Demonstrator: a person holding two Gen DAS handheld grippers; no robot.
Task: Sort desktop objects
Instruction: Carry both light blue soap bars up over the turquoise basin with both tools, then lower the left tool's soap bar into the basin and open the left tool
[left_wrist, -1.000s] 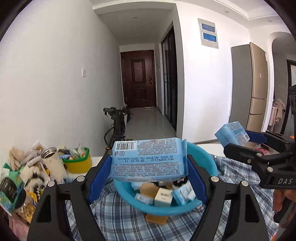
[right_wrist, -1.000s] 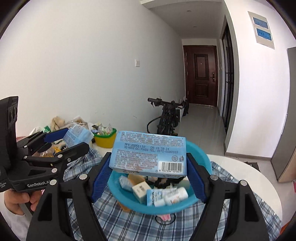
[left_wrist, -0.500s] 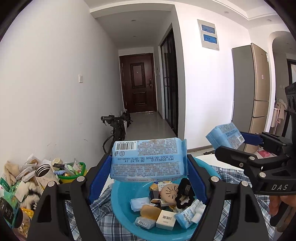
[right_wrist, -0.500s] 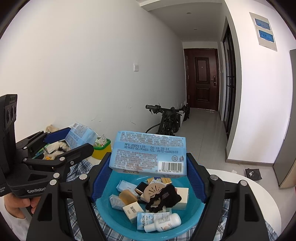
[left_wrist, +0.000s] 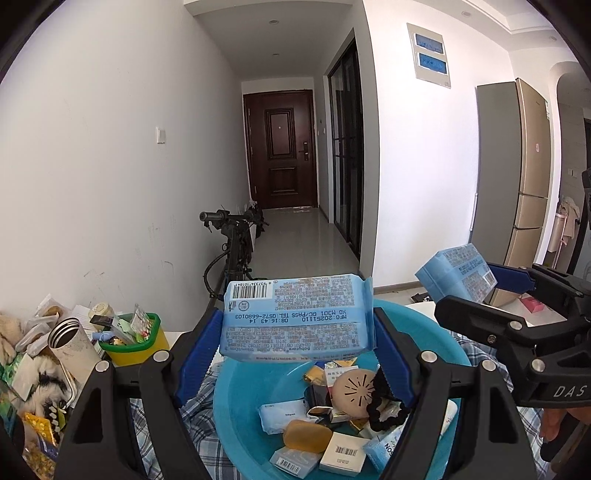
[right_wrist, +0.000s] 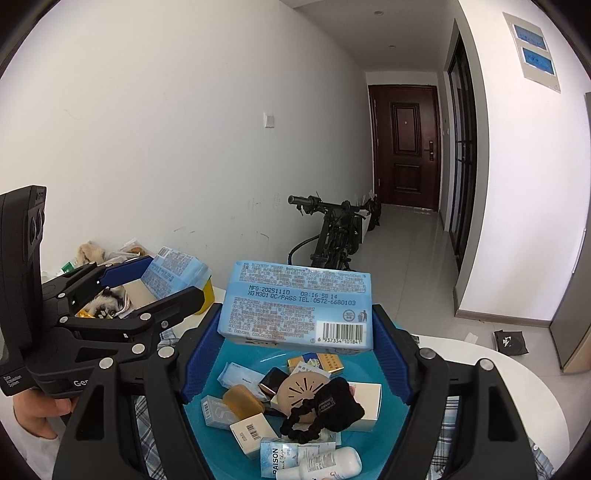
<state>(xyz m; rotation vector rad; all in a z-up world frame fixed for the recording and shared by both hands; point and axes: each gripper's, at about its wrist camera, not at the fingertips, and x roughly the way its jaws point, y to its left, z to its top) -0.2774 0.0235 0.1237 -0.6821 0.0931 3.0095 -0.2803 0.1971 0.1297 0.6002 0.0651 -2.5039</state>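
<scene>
in the left wrist view, the left gripper (left_wrist: 297, 332) holds a blue wipes pack (left_wrist: 295, 317) between its two blue pads. the pack lies sideways, its long side going from one pad to the other, so the jaws are held apart by it. right under the pack and a little ahead is the blue bowl (left_wrist: 236, 417), which sits on the checked cloth (left_wrist: 166, 443) on the table. the bowl is already full of small things: a yellow soap (left_wrist: 307, 436), little boxes, a round tan disc (left_wrist: 355, 386) and a black hair tie (left_wrist: 384, 410). so the bowl is below the pack, not off to one side. near the left edge of the table stand a yellow-green tub (left_wrist: 133, 343) and a metal cup (left_wrist: 74, 341). on the right of this view the right gripper (left_wrist: 476, 284) holds a second pack up high, just past the bowl's right rim.

in the right wrist view, the right gripper (right_wrist: 295, 317) grips the second wipes pack (right_wrist: 295, 308) the same way, long side across, pads pressing on both short ends. the blue bowl (right_wrist: 201, 410) is straight below it too. the left gripper (right_wrist: 159, 280) shows on the left with its pack, above the bowl's left rim.

both packs hang over or beside the bowl, about equally near. i think each hand needs to go down and then let go.
</scene>
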